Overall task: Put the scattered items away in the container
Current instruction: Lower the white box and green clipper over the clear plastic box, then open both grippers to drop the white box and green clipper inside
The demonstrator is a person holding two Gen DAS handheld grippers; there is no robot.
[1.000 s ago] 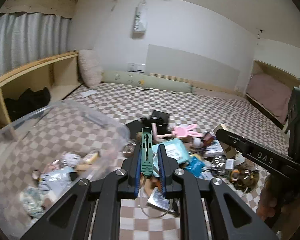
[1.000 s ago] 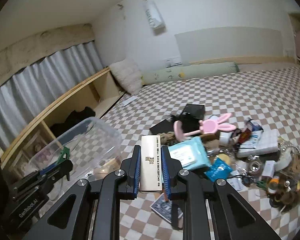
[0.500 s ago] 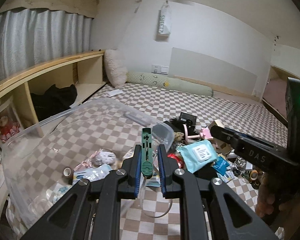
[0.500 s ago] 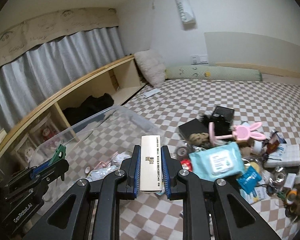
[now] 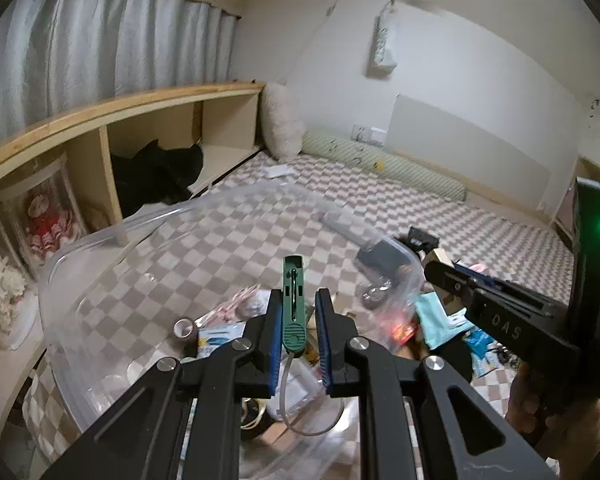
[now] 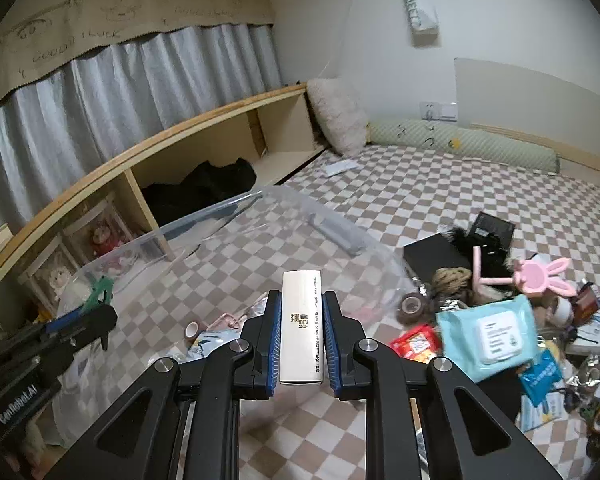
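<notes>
Left gripper [image 5: 298, 322]: jaws pressed together on a green clip-like tool [image 5: 293, 304], which stands upright between the blue pads with a clear looped cord hanging below it. Right gripper [image 6: 300, 330]: jaws pressed together on a white rectangular box [image 6: 301, 328] with dark printed text, held lengthwise and projecting forward past the fingertips. Both grippers are positioned over the near part of the clear plastic container [image 6: 228, 208], which rests on a checkered mat [image 6: 420, 192]. Container contents visible through its walls include a roll of tape [image 6: 192, 330] and several small packets. In the left wrist view, the right gripper appears at the right edge, gripped by a hand [image 5: 540, 404]; in the right wrist view, the left gripper appears at the left edge with the green tool tip showing. The scattered items lie on the mat to the right of the container: a blue wet-wipe pack [image 6: 488, 336], a pink rabbit-shaped item [image 6: 538, 276], a red snack packet [image 6: 416, 344], a black box [image 6: 492, 230], and further small clutter. A wooden shelf [image 6: 160, 156] runs along the left wall beneath grey curtains [image 6: 120, 84].
</notes>
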